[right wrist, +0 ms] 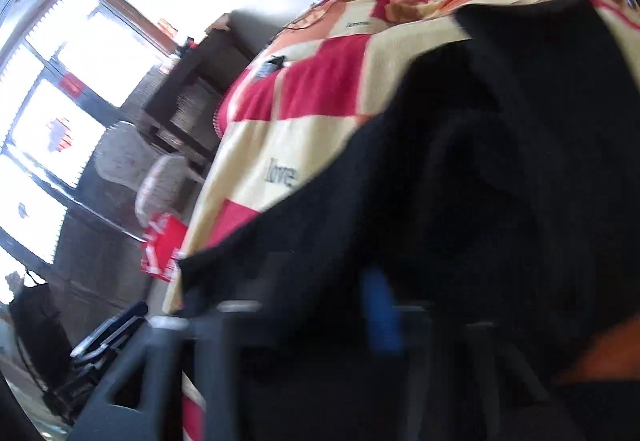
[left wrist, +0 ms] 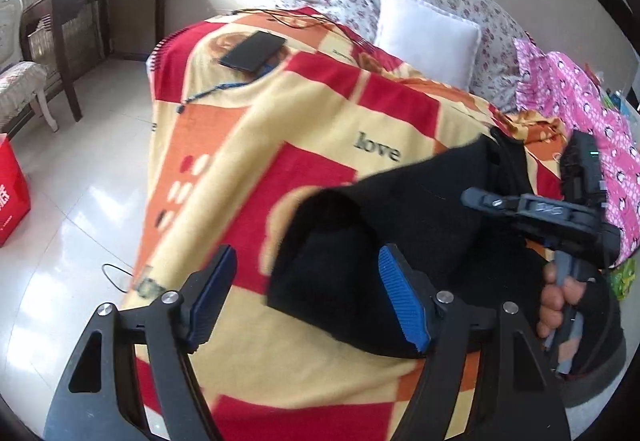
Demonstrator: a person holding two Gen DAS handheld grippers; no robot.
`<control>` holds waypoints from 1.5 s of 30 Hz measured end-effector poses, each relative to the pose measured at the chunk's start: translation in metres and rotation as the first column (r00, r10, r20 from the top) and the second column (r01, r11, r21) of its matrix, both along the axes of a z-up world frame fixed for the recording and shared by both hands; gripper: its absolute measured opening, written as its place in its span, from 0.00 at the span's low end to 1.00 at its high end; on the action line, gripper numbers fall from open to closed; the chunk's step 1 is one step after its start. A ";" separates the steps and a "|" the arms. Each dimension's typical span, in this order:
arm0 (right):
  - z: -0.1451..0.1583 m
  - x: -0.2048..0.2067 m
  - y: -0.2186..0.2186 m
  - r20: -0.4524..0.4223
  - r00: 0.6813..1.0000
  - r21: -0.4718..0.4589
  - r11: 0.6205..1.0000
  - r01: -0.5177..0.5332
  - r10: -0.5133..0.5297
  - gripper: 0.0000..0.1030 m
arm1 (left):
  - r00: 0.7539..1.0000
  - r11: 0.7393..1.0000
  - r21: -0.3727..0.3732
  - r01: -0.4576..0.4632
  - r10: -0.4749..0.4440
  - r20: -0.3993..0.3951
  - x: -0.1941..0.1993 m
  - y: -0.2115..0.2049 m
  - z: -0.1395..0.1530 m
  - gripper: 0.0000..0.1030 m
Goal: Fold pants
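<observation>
Left tool (left wrist: 306, 297) jaws wide, nothing gripped, hovering over black pants (left wrist: 404, 217) lying on the checked blanket (left wrist: 248, 145) on the bed, right tool (right wrist: 380, 317) closed, blurred, pants fabric bunched at its tips.

Blk grippers (left wrist: 308, 299); blue ribbed pads (left wrist: 404, 297); silver screws.

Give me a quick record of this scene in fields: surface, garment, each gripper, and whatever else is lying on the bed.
surface: bed covered by a red, orange and cream blanket printed with "love"
garment: black pants lying on the blanket
left gripper: jaws open, nothing between them, beside the pants' edge
right gripper: jaws shut, over the pants; whether cloth is pinched cannot be told
other items: black phone, white pillow, pink patterned cloth
</observation>
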State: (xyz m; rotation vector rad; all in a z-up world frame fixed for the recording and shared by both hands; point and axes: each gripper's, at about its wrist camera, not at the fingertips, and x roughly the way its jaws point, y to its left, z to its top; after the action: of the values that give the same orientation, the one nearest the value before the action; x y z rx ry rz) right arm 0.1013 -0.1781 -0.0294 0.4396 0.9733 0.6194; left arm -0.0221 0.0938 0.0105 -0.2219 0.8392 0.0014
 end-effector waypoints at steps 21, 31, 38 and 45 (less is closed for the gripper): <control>0.052 -0.122 -0.013 0.212 0.977 -0.156 0.987 0.030 0.004 0.61 | 0.998 0.998 0.025 0.060 -0.061 0.027 0.009 -0.037 0.000 0.75; 0.046 -0.036 0.018 0.278 0.959 -0.443 0.894 0.069 0.064 0.62 | 0.997 0.997 0.064 0.050 -0.054 0.053 0.011 -0.042 0.002 0.77; 0.033 0.002 -0.004 0.232 0.973 -0.347 0.935 0.069 0.015 0.09 | 0.993 0.995 0.051 0.089 -0.092 0.069 0.011 -0.033 0.007 0.83; 0.097 -0.105 -0.163 0.334 0.908 -0.040 0.959 0.282 -0.253 0.07 | 0.978 0.982 0.006 0.187 -0.187 0.090 0.020 -0.062 0.004 0.83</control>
State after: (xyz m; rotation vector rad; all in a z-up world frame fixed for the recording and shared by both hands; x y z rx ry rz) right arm -0.0033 -0.3407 0.0677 0.3702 0.6069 0.3818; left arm -0.0019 0.0315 0.0147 -0.1441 0.7669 -0.1849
